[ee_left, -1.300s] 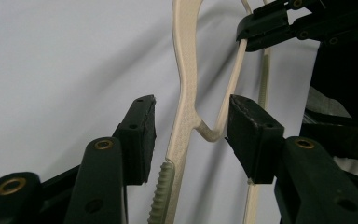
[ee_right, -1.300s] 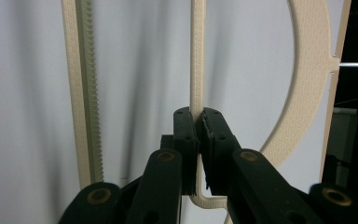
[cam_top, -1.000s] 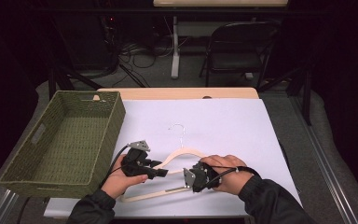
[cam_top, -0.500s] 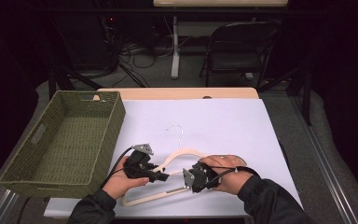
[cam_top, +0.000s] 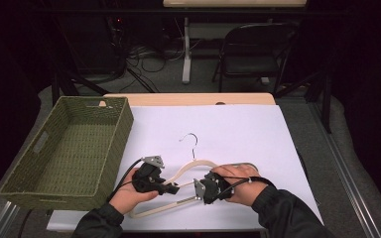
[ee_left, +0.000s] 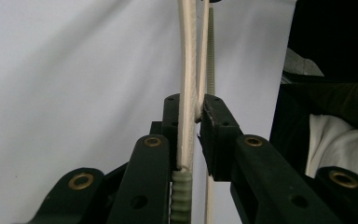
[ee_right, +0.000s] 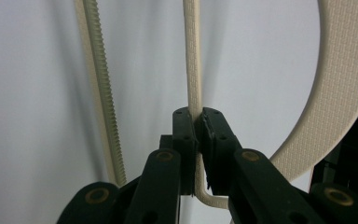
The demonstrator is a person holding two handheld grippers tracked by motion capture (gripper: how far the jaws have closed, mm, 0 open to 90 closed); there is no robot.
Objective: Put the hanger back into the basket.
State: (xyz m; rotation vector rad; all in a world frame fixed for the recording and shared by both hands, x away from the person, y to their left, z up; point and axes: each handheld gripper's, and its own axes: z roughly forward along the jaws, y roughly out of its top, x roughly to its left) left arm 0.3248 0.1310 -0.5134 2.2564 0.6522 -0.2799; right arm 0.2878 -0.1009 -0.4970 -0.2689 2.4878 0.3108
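Cream hanger (cam_top: 188, 171) lies on white surface (cam_top: 238, 129) right of wicker basket (cam_top: 69, 148); left gripper (ee_left: 190, 116) & right gripper (ee_right: 198, 126) jaws both clamped on hanger.

Both grippers black w/ 2 matte jaws, brass-coloured pivot rivets & small screw holes. Left gripper (cam_top: 171, 188) has grey 3-cornered plate on top + black cable trailing back. Right gripper (cam_top: 198, 187) has grey plate too. Person wears dark long sleeves (cam_top: 283, 213), cuffs at wrists.
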